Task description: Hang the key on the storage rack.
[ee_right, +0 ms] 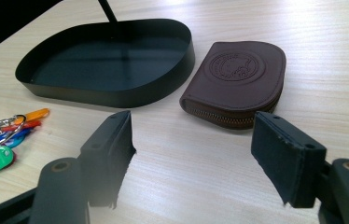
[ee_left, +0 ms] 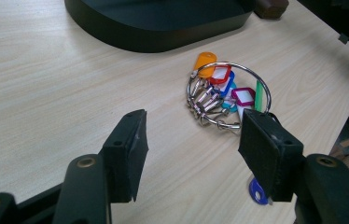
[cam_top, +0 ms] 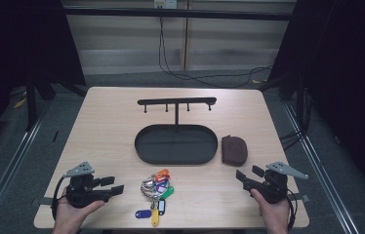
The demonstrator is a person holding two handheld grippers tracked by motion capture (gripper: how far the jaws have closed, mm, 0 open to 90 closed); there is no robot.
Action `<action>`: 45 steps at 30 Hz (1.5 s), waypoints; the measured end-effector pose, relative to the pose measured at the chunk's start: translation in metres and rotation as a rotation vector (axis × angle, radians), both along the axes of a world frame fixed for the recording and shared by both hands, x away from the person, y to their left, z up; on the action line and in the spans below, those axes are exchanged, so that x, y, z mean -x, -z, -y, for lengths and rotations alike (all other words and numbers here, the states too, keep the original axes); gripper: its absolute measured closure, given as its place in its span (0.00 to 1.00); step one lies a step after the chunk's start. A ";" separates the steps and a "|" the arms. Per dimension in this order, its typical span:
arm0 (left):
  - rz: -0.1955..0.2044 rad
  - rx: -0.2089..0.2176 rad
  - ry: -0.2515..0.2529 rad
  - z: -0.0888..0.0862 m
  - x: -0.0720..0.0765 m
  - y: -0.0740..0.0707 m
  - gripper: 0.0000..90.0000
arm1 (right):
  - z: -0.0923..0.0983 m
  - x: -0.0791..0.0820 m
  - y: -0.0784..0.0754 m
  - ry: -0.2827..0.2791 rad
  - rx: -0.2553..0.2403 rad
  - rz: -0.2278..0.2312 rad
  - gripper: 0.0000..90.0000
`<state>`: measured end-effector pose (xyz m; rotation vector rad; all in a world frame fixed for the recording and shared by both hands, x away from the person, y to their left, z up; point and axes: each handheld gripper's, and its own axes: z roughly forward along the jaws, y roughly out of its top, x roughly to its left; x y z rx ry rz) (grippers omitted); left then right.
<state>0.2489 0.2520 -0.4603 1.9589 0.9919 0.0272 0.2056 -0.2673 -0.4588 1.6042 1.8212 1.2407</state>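
A bunch of keys with coloured tags on a metal ring lies near the table's front edge. A black oval tray with a hook rack on a post stands mid-table. A brown zipped pouch lies flat just right of the tray. My left gripper rests open at the front left, its jaws pointing at the keys, nothing between them. My right gripper stands open at the front right, short of the pouch.
Dark curtains and metal floor rails flank the table. Cables run across the floor behind it. Bare wood lies between the keys and the right gripper.
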 end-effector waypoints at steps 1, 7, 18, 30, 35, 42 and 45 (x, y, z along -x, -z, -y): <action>0.003 -0.002 0.001 0.000 0.000 0.000 0.47 | 0.000 0.000 0.000 -0.001 -0.003 0.001 0.32; -0.007 0.023 0.001 0.001 0.000 -0.001 0.47 | 0.002 0.001 0.001 -0.016 -0.022 0.000 0.31; -0.047 0.038 0.070 0.008 -0.002 -0.006 0.57 | 0.000 0.002 0.001 -0.024 -0.019 -0.007 0.28; -0.030 -0.058 0.122 0.029 -0.007 -0.026 0.66 | -0.005 0.006 0.001 -0.032 0.007 -0.004 0.27; -0.058 -0.062 0.133 0.037 -0.012 -0.038 0.67 | -0.004 0.006 0.001 -0.025 0.004 -0.005 0.27; -0.091 -0.084 0.175 0.053 -0.021 -0.051 0.67 | -0.004 0.007 0.001 -0.028 0.006 -0.004 0.27; -0.091 -0.124 0.201 0.060 -0.023 -0.054 0.66 | -0.004 0.006 0.001 -0.029 0.007 -0.005 0.27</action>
